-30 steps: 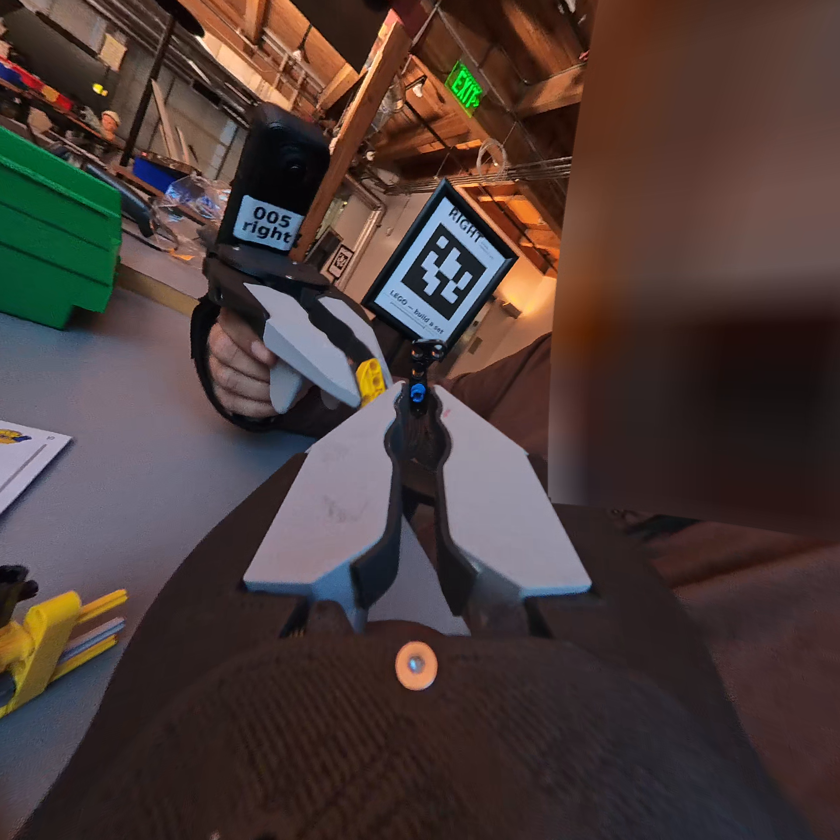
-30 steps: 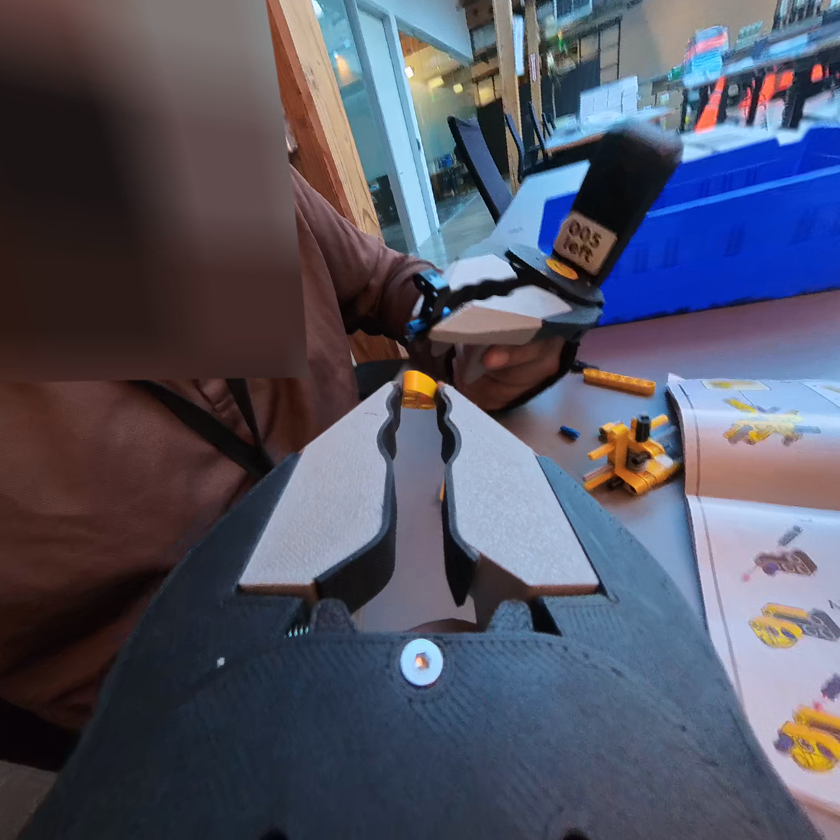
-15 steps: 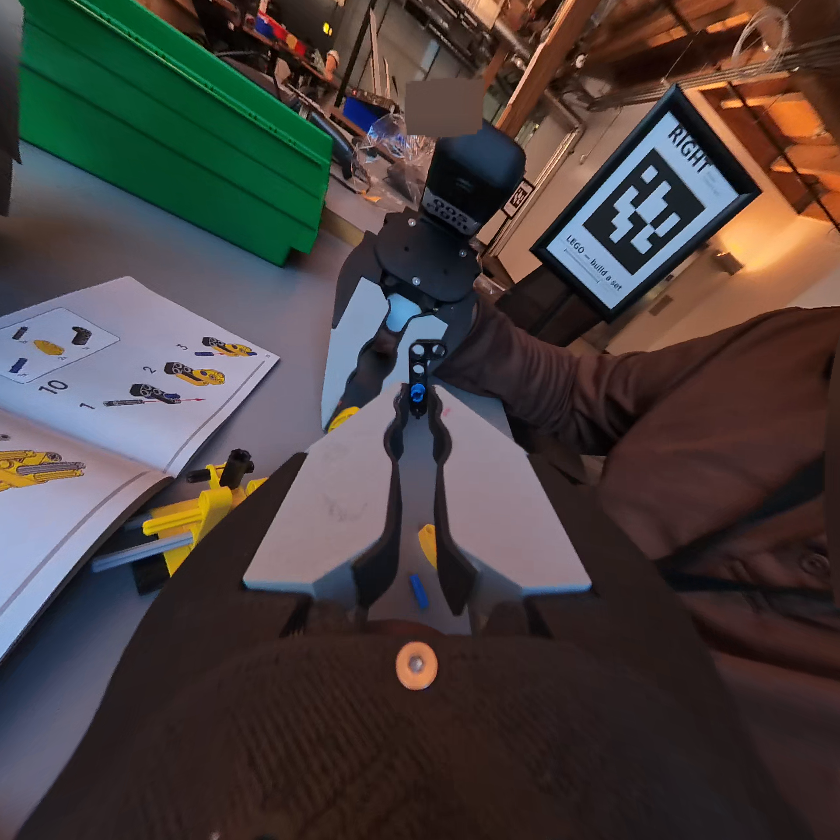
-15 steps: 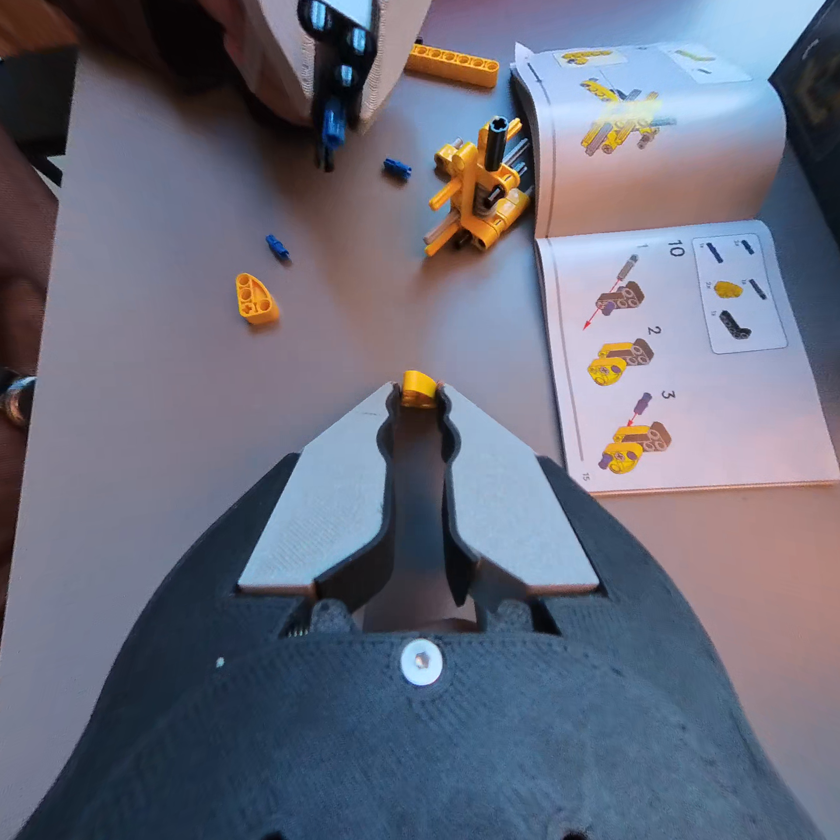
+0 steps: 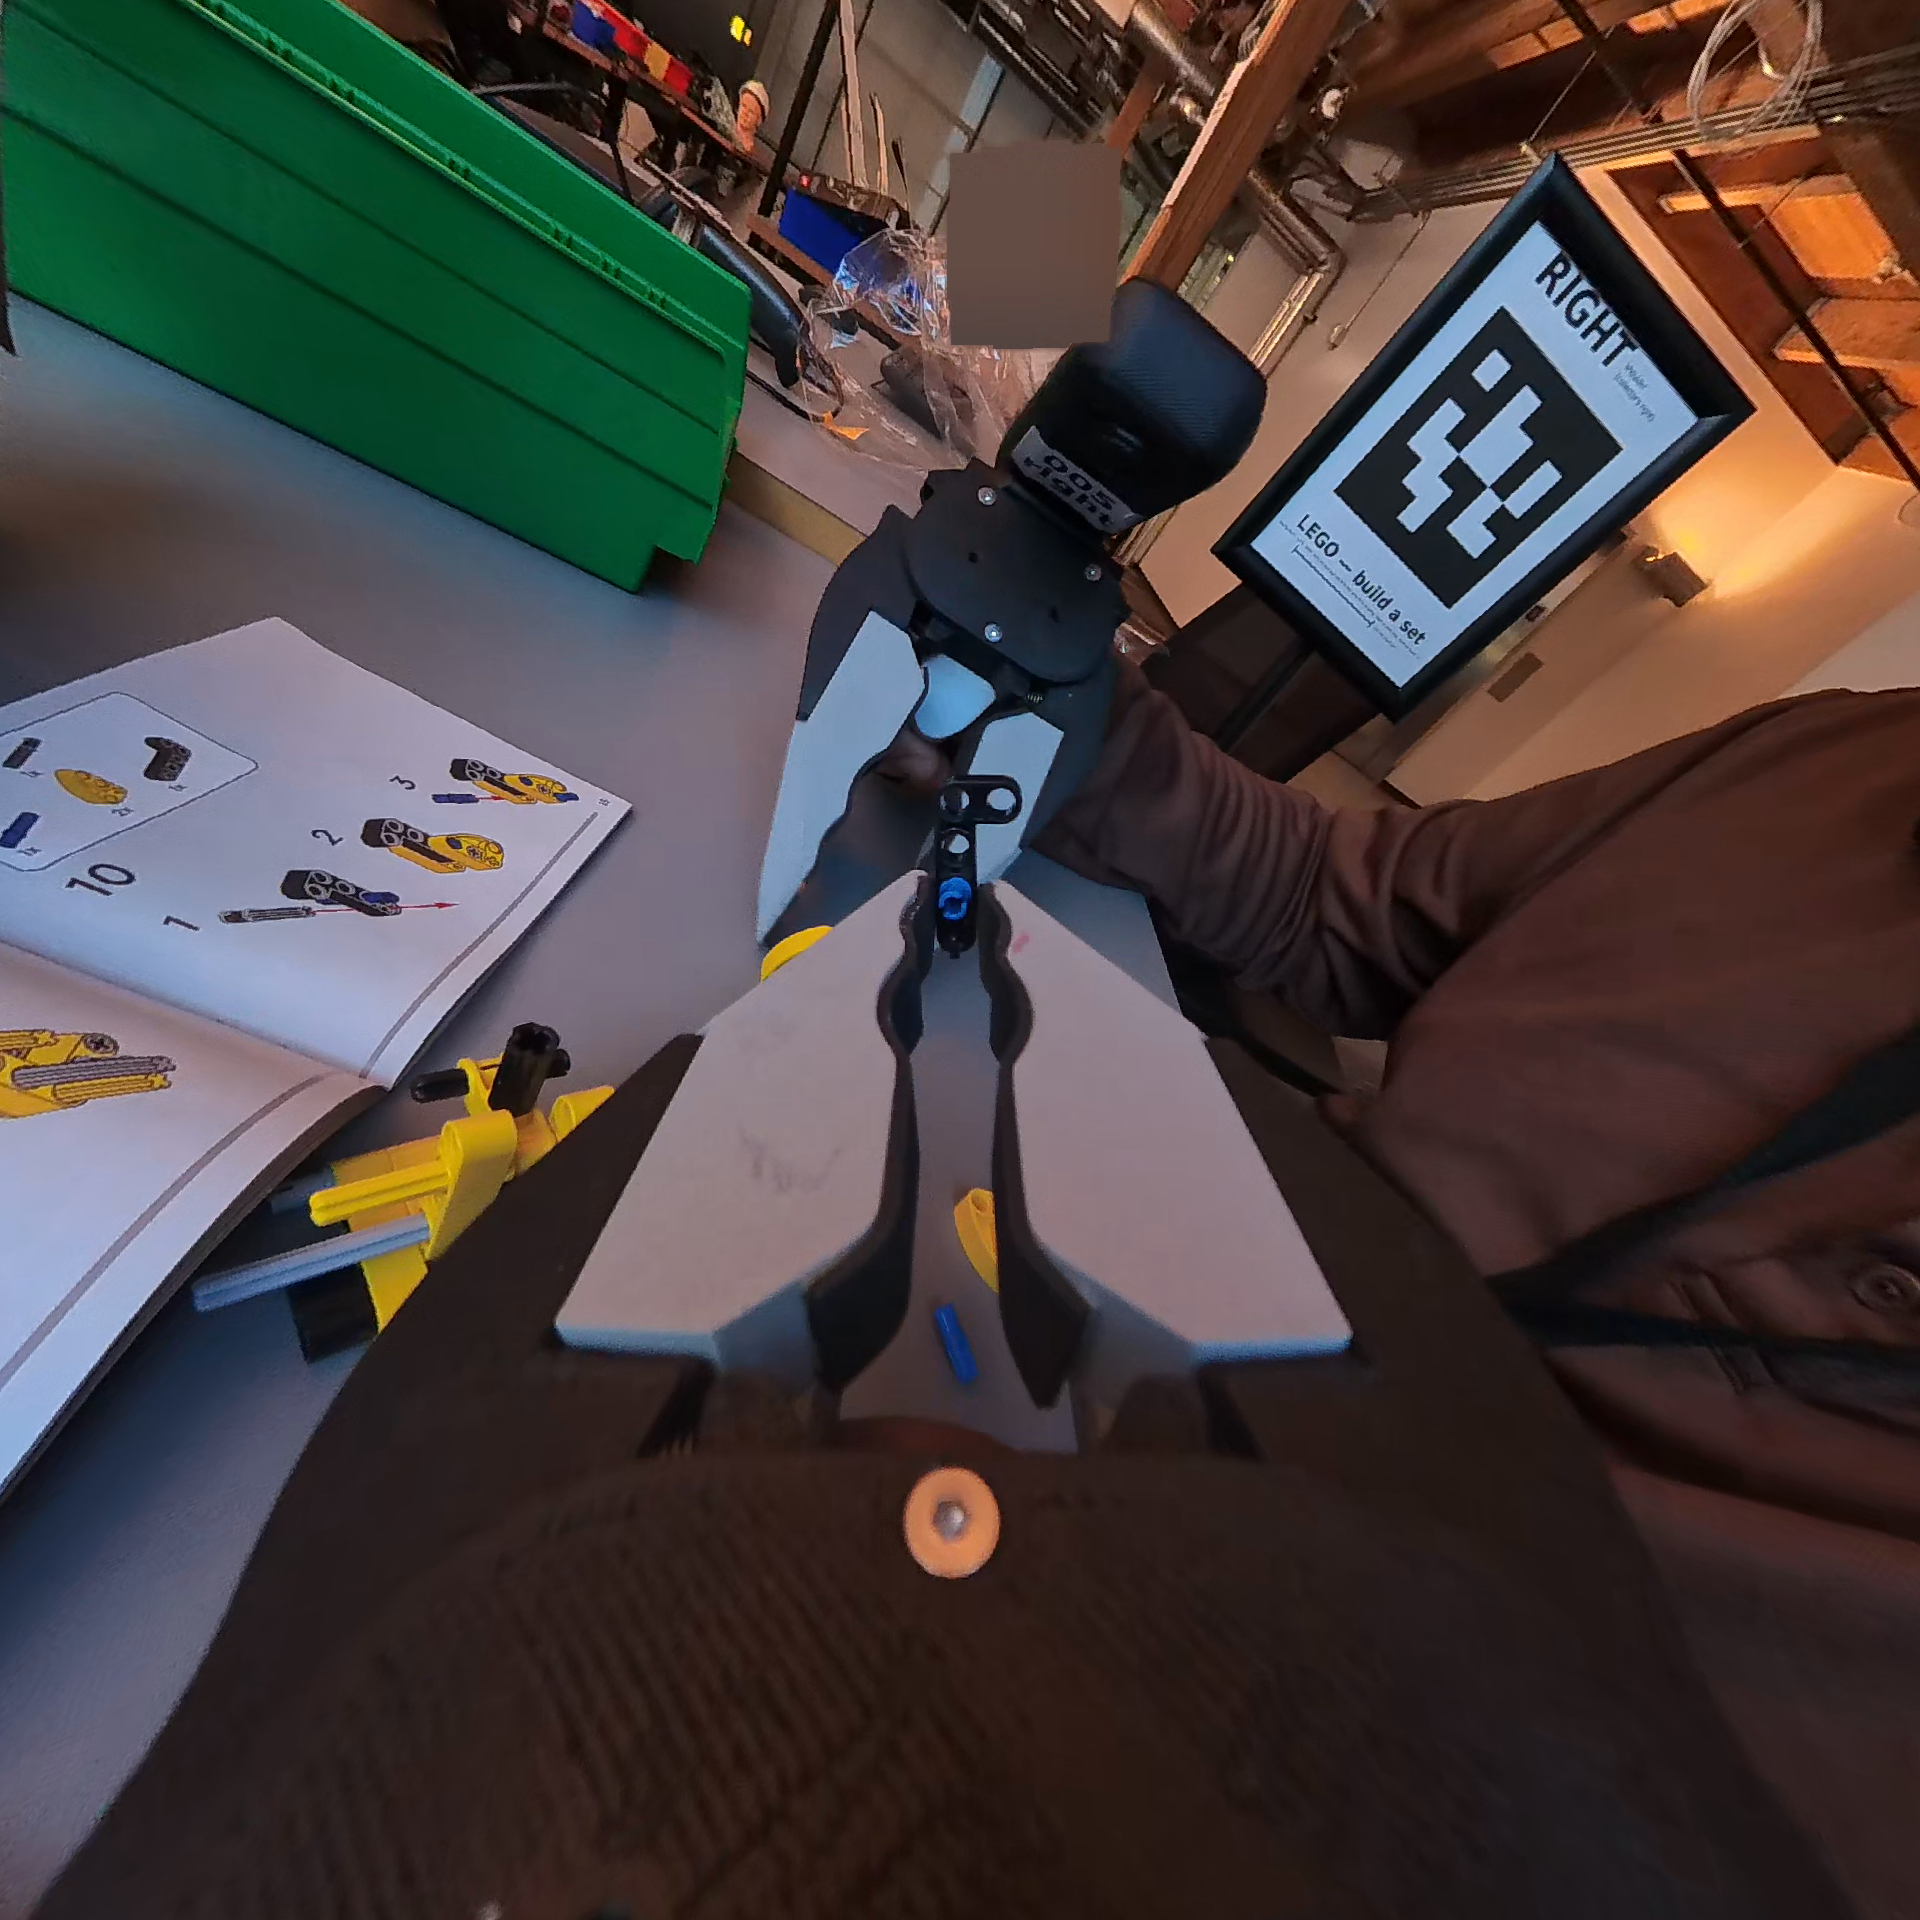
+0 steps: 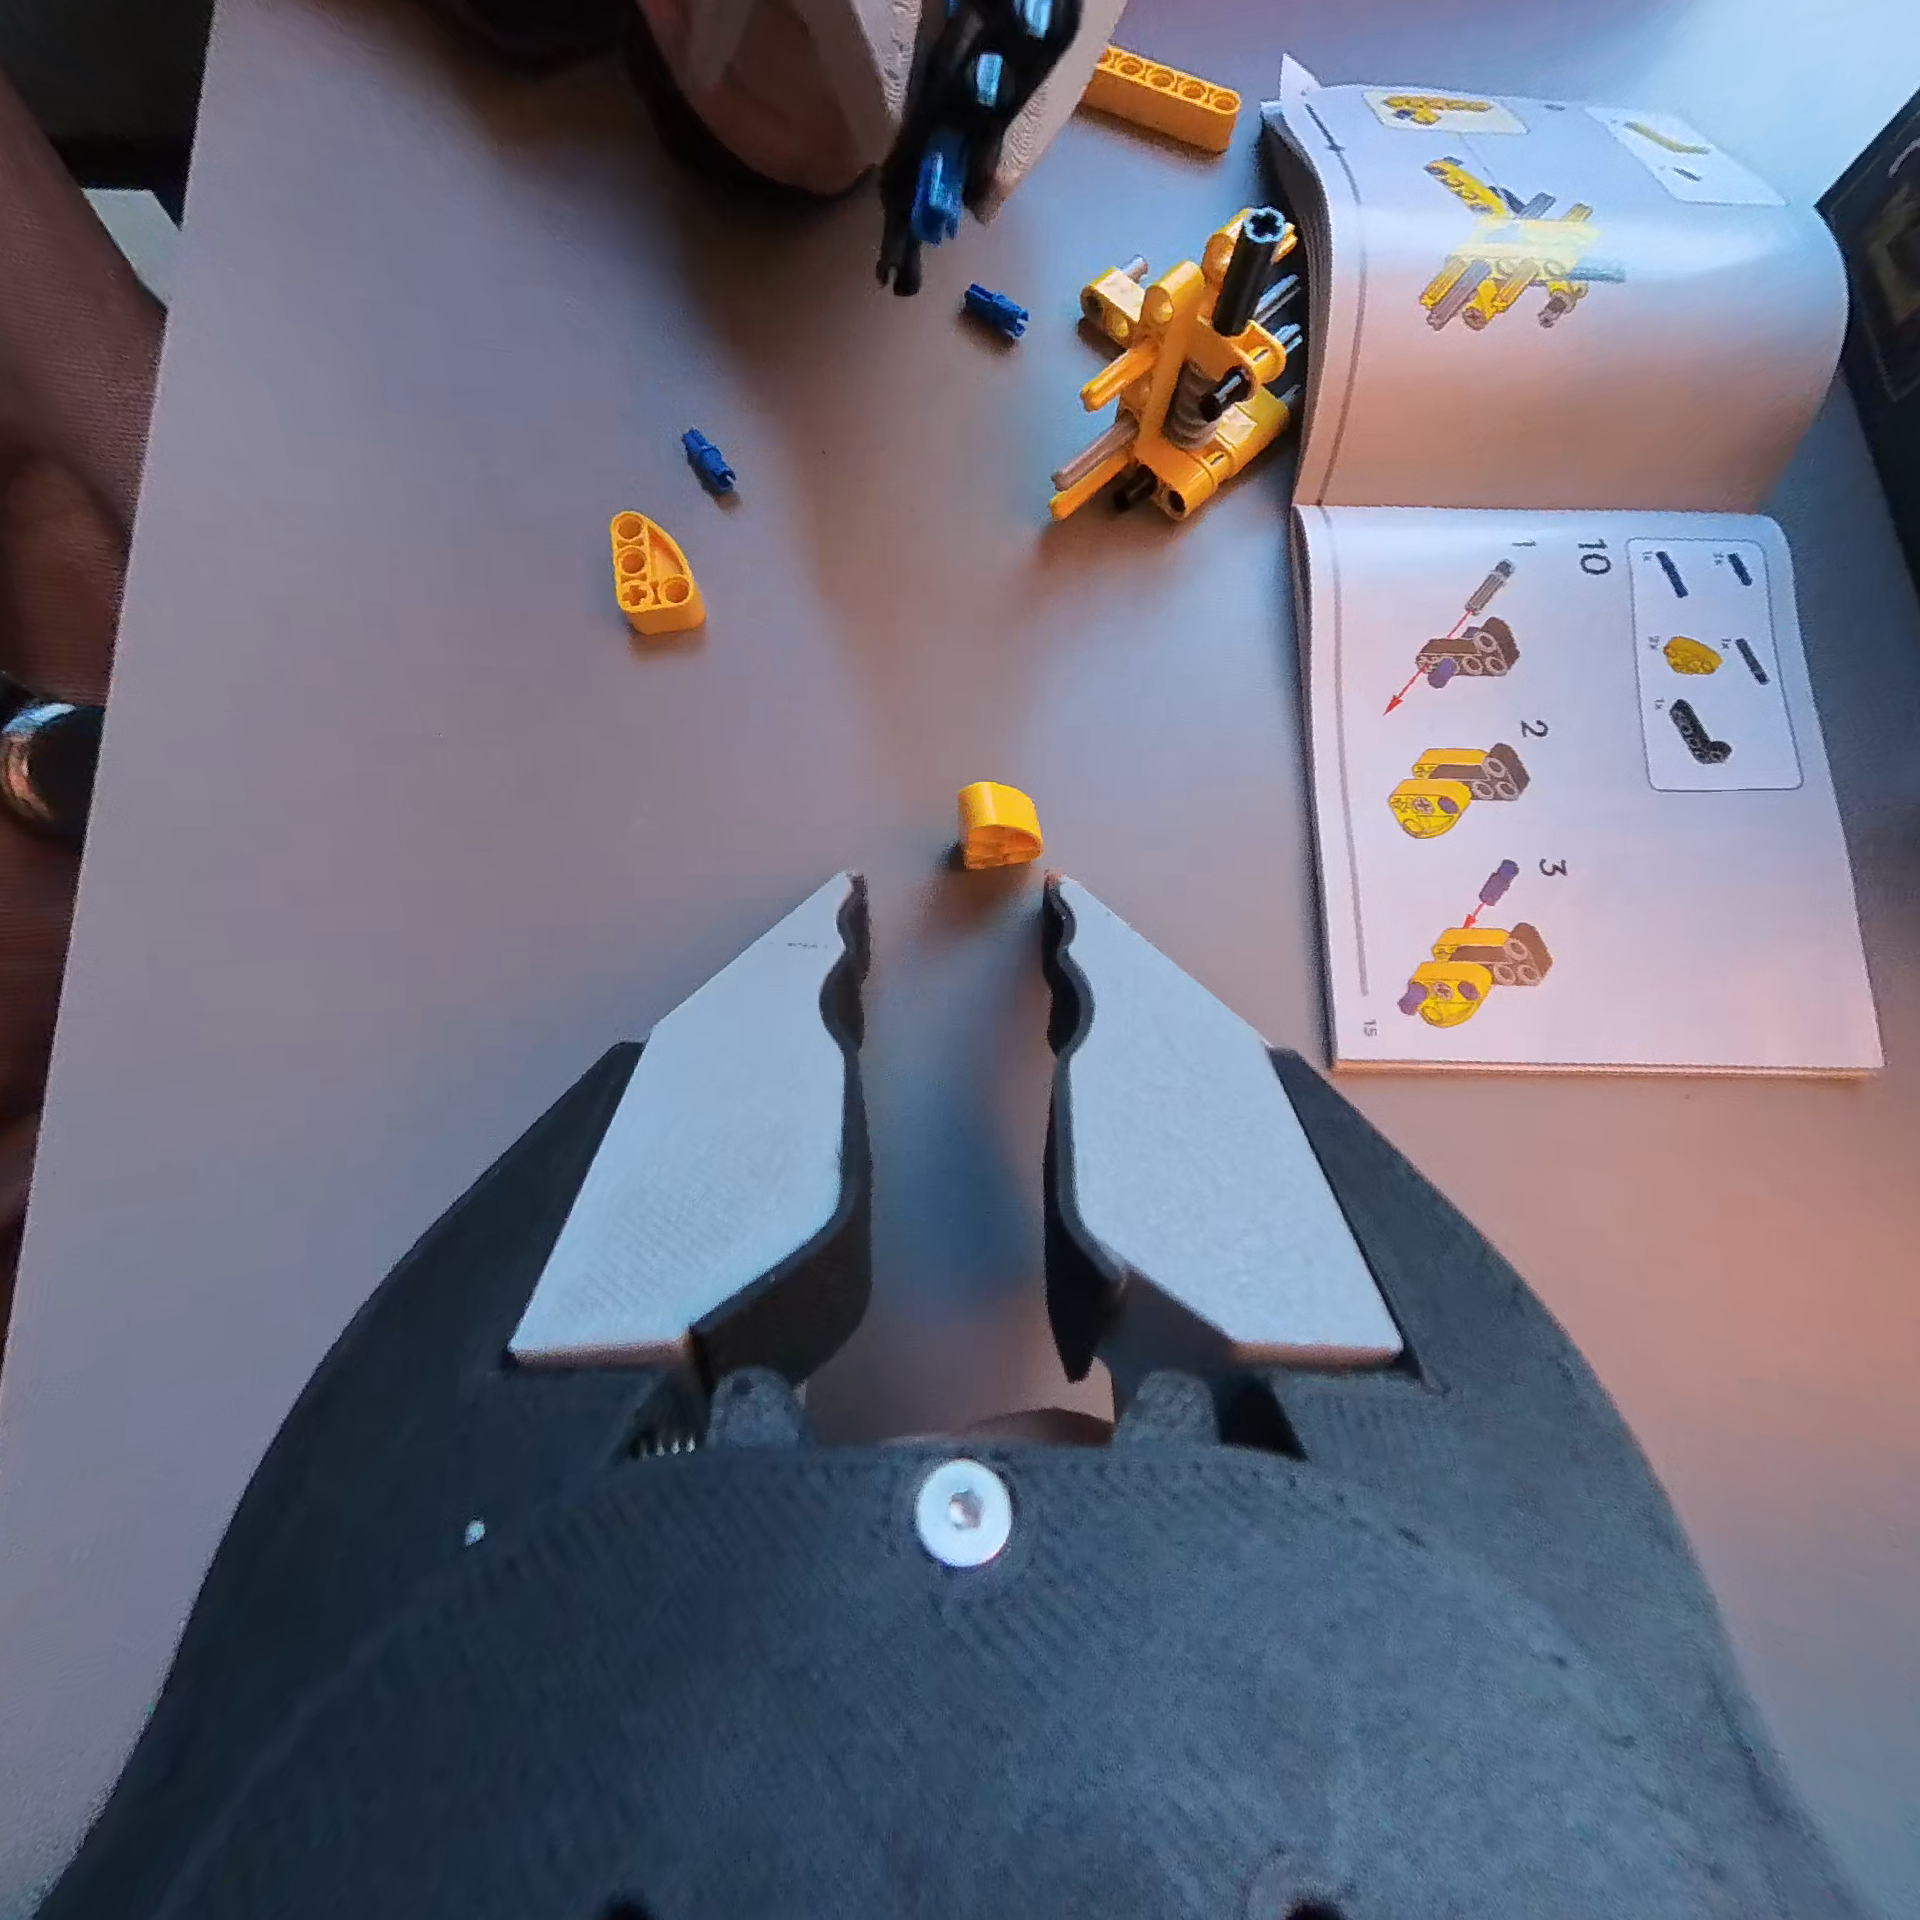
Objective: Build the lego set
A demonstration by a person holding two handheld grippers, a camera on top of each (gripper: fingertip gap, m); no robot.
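Note:
My left gripper (image 5: 951,920) is shut on a black angled lego beam (image 5: 966,831) with a blue pin in it, held above the table. It also shows at the top of the right wrist view (image 6: 925,208). My right gripper (image 6: 951,883) is open, pointing down at the table, with a small yellow curved piece (image 6: 997,826) lying just beyond its tips. The right gripper shows in the left wrist view (image 5: 894,831) with that yellow piece (image 5: 792,948) under it. A partly built yellow assembly (image 6: 1184,364) lies beside the open instruction booklet (image 6: 1590,790).
A second yellow curved piece (image 6: 652,574), two loose blue pins (image 6: 709,460) (image 6: 995,312) and a long yellow beam (image 6: 1162,99) lie on the grey table (image 6: 416,935). A green bin (image 5: 364,281) stands at the back, a framed marker sign (image 5: 1475,457) behind, the person's brown sleeve (image 5: 1351,873) to the right. One gripper's finger ends stand about 10 cm off the other's.
My right gripper swung down to the table, then opened and let go of the yellow curved piece, which now lies on the table. My left gripper came down with it, keeping the black beam.

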